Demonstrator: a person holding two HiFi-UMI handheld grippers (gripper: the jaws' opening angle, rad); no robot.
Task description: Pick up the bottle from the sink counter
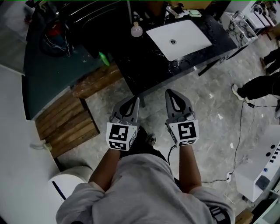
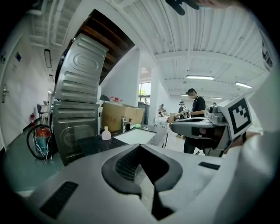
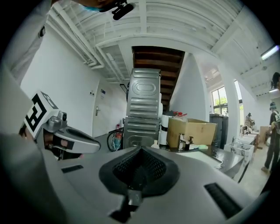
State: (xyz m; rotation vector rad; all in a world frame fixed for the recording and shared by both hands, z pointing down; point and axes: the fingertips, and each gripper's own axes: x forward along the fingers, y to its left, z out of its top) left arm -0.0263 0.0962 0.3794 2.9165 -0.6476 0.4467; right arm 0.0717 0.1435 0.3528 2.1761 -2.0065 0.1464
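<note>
"Grey sleeves nearest the camera. What do the hands carry?"

"Two grippers, side by side, both pointing toward 12 o'clock. The left gripper (image 1: pixel 134 100) has its jaws pressed together at the tips with nothing between them. The right gripper (image 1: pixel 171 92) is likewise fully closed and empty."

"And around them?"

"They hang over a pale stone floor (image 1: pixel 205 113). A wooden pallet (image 1: pixel 65 124) lies at 9 o'clock of the left gripper."

"Where is the bottle?"

"Well apart from both grippers, at 12 o'clock. The bottle (image 1: pixel 136 29) stands upright on the black sink counter (image 1: pixel 144 61), small and pale with a narrow neck. It is just beside the white basin (image 1: pixel 188 37), at the basin's 9 o'clock. In the left gripper view the bottle (image 2: pixel 106 134) shows at 11 o'clock of the jaw tips."

"Anything farther?"

"A faucet (image 1: pixel 171 11) at the basin's 12 o'clock, and a person's dark trousers and shoe (image 1: pixel 256 87) at the floor's 3 o'clock edge."
</note>
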